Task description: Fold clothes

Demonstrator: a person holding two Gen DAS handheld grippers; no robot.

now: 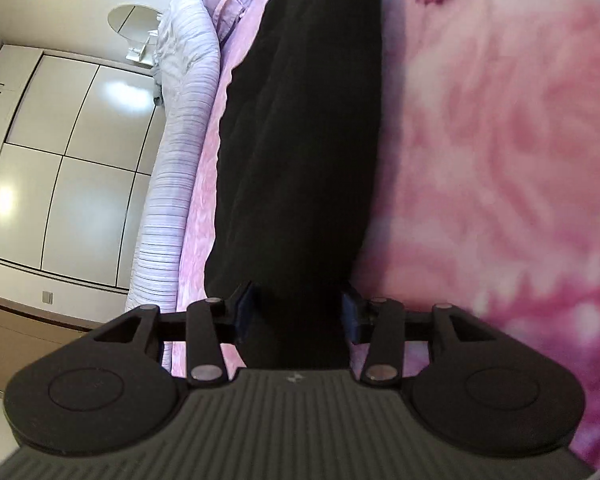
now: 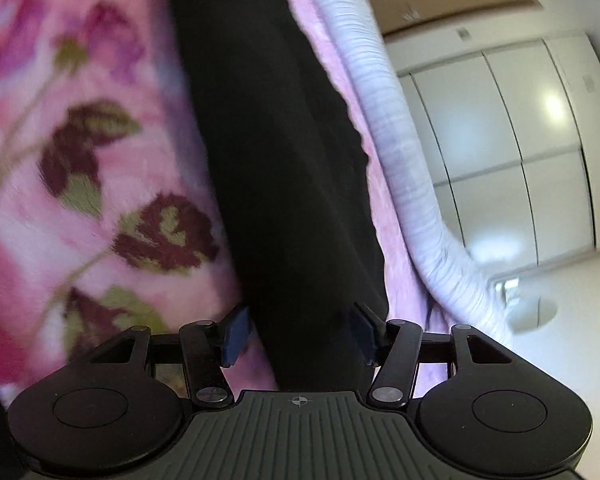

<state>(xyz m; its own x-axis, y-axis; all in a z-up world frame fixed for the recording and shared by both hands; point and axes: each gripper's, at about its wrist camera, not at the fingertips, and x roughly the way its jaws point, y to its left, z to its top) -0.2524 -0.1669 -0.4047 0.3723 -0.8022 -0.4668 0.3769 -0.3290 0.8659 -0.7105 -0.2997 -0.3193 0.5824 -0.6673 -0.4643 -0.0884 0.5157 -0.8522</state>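
A bed is covered by a pink floral blanket, and its edge is bordered by a ridged, pale lilac padded frame. Beyond that edge, a white wardrobe with flat glossy panels is seen, on which bright light is reflected. A round white table is seen near the bed's far edge.

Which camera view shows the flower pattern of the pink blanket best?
The right wrist view. There the pink blanket shows dark red flowers and green leaves left of the black garment, though a little blurred. In the left wrist view the blanket is only a smeared pink surface; no single flower can be made out.
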